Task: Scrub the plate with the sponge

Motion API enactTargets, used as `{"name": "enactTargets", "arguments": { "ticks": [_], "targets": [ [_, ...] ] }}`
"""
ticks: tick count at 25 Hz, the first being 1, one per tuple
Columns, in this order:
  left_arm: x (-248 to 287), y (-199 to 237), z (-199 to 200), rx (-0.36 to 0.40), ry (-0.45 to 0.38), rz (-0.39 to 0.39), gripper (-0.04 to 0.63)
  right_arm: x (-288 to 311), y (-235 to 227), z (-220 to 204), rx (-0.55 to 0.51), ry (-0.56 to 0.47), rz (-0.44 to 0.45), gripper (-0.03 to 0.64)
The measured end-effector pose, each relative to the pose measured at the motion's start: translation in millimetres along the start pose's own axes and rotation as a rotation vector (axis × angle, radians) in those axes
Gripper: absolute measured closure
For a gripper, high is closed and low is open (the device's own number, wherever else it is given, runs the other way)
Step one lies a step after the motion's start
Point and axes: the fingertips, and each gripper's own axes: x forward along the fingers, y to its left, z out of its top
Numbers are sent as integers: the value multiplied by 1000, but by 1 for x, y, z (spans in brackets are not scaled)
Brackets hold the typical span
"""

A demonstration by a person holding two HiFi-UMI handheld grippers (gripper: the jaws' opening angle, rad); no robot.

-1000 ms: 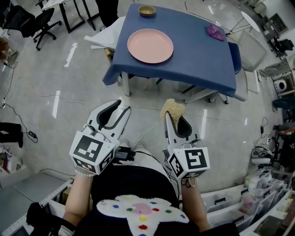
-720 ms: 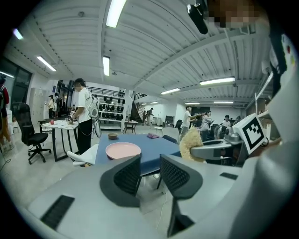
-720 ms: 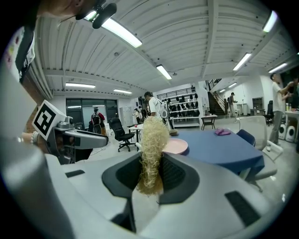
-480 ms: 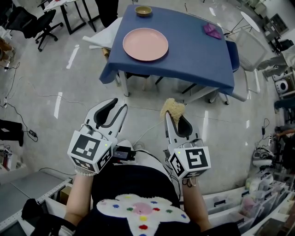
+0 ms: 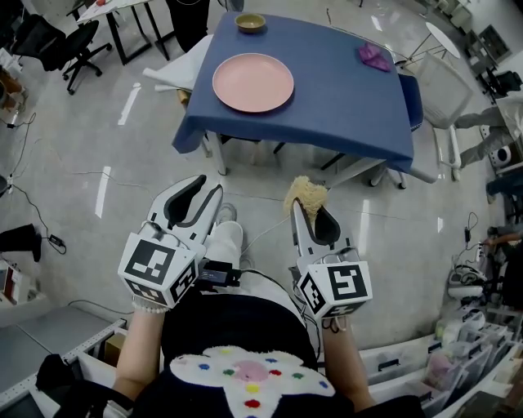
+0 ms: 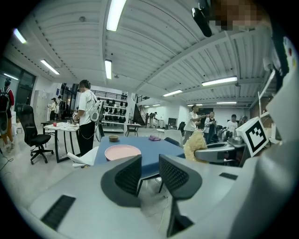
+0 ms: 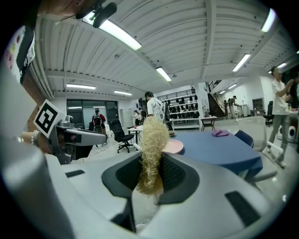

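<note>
Ahead, the pink plate (image 5: pixel 252 82) lies on the blue table (image 5: pixel 343 106), well apart from the yellow sponge (image 5: pixel 306 194) pinched in the right gripper (image 5: pixel 306 211); the left gripper (image 5: pixel 200 194), empty, stands wide, its jaws just closing slightly

A blue table (image 5: pixel 343 98) stands on a glossy floor (image 5: pixel 73 155). A small brown bowl (image 5: pixel 250 22) sits at the table's far edge, and a purple cloth (image 5: pixel 373 55) lies near its far right corner. A white chair (image 5: pixel 448 86) is just beside the table's right end. Something flat and white (image 5: pixel 176 72) sticks out at its left side. Well left of the table is a black office chair (image 5: pixel 69 41). Storage bins (image 5: pixel 409 359) lie well apart from the table on its near right. A person in white (image 6: pixel 87 119) stands by the table's far left, with others beyond it.
</note>
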Motion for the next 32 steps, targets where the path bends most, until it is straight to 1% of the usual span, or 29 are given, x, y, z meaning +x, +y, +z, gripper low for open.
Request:
{"name": "enactTargets", "arguments": {
  "ticks": [5,11,21,26,32],
  "targets": [
    [22,11,3,-1,-3,-12,480,17,-10,2,2,-2,-16,522],
    [57,39,17,-14,-12,-22,480,52,-24,14,-1,4,-33,522],
    [122,104,38,-35,10,-46,482,132,-43,37,5,32,-66,522],
    [155,138,50,-39,34,-70,482,176,-48,47,28,50,-89,523],
    [190,173,53,-54,68,-71,480,217,-57,57,35,69,-111,523]
  ]
}}
